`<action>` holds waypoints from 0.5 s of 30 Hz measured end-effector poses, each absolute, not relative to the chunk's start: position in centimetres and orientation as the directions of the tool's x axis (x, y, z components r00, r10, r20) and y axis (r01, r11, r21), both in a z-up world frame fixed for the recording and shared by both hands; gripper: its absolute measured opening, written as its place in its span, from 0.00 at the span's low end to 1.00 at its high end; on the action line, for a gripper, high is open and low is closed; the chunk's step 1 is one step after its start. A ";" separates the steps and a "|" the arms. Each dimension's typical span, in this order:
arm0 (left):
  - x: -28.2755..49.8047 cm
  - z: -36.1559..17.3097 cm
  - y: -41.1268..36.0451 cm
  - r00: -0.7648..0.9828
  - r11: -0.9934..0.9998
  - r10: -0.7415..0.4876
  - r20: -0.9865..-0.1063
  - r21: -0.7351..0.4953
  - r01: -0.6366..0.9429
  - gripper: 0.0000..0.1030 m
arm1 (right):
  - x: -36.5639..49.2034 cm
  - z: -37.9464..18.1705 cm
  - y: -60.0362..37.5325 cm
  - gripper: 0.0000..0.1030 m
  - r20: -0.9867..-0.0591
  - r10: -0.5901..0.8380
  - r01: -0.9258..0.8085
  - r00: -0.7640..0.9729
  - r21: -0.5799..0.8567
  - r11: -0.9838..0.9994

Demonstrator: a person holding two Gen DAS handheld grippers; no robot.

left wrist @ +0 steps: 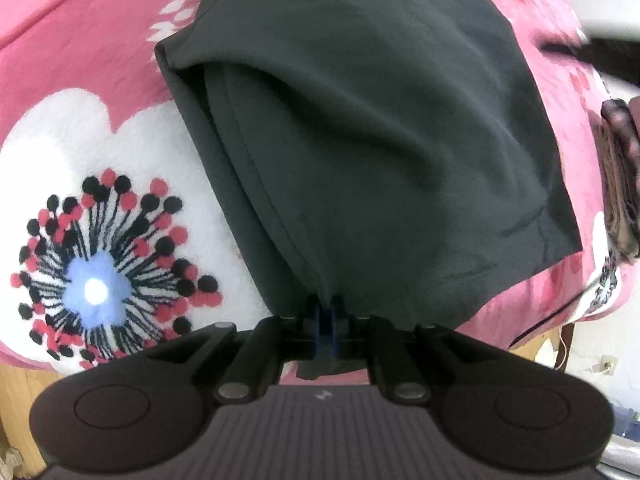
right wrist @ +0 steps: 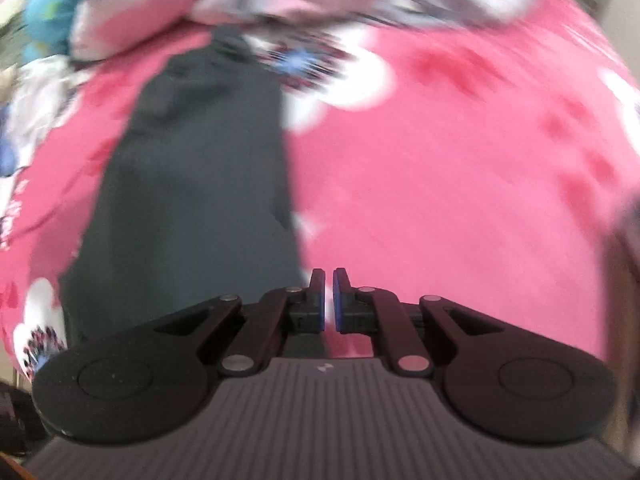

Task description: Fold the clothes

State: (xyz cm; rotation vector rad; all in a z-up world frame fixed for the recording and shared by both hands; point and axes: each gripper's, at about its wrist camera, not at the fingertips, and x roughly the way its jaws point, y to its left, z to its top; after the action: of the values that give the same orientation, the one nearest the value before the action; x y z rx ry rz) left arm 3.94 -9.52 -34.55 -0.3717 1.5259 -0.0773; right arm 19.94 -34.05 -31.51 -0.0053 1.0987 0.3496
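The left claw pinches the dark garment's hem; the right claw, nearly closed and empty (garment to its left), should grab the matching edge, keeping it taut

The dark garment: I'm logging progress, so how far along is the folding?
Done: the dark garment already lies doubled on the pink floral blanket. In hand: the left gripper pinches its near edge; the right gripper is empty, jaws nearly shut, beside it. Left: further folds and smoothing, probably.
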 end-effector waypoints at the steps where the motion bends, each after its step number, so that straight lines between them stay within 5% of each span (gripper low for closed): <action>1: 3.9 -34.5 -9.5 0.056 0.942 -0.275 -0.960 -0.281 -0.183 0.05 | 21.5 -32.0 -32.7 0.04 -0.861 0.314 -0.313 0.400 0.194 0.930; 9: 2.8 -34.4 -8.5 0.071 0.927 -0.279 -0.958 -0.288 -0.241 0.05 | 32.5 -37.4 -26.2 0.02 -0.837 0.380 -0.347 0.394 0.248 0.904; 15: 1.8 -34.4 -7.4 0.102 0.894 -0.306 -0.947 -0.322 -0.311 0.05 | 33.7 -32.7 -26.3 0.05 -0.780 0.378 -0.295 0.499 0.258 0.920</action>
State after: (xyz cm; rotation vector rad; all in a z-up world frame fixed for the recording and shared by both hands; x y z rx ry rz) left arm 1.82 -7.45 -34.37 -0.5111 1.4892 0.0039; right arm 33.72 -26.27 -32.69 0.0949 0.9667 0.4077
